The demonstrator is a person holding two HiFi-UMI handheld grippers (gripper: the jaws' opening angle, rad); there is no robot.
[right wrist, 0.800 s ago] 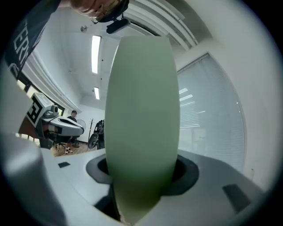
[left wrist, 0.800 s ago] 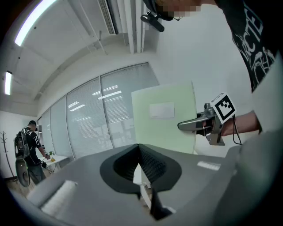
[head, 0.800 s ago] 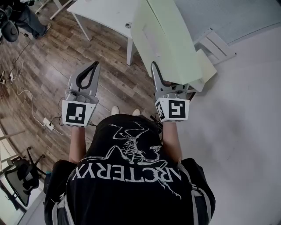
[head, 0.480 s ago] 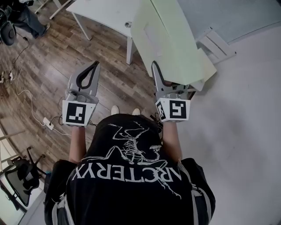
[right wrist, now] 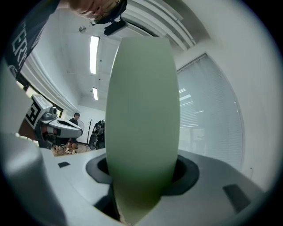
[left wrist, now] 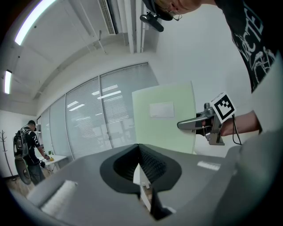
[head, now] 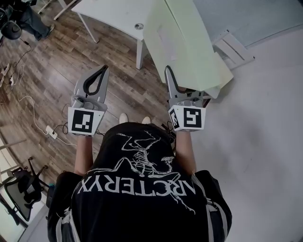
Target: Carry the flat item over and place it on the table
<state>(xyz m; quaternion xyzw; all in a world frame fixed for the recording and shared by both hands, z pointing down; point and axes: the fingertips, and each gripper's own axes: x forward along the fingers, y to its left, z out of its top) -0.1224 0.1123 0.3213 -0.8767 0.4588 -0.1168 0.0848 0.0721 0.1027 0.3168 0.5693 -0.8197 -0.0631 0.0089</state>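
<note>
The flat item is a large pale green board (head: 182, 42) held on edge and tilted away from me. My right gripper (head: 176, 80) is shut on its lower edge; the board (right wrist: 141, 110) fills the gap between the jaws, and the far jaw is hidden behind it in the head view. My left gripper (head: 101, 71) is held level to the left, shut with nothing in it, its tips (left wrist: 139, 150) meeting. From the left gripper view the board (left wrist: 163, 117) stands upright with the right gripper (left wrist: 181, 126) at its edge. A white table (head: 118, 14) stands ahead.
A small round object (head: 138, 27) lies on the table. A white slatted frame (head: 232, 47) lies on the pale floor to the right. Cables and a power strip (head: 51, 133) run over the wood floor on the left, near an office chair (head: 19, 194). A person (head: 28, 19) sits at far left.
Both grippers and the board have barely moved; the right gripper with the board has drifted slightly to the right.
</note>
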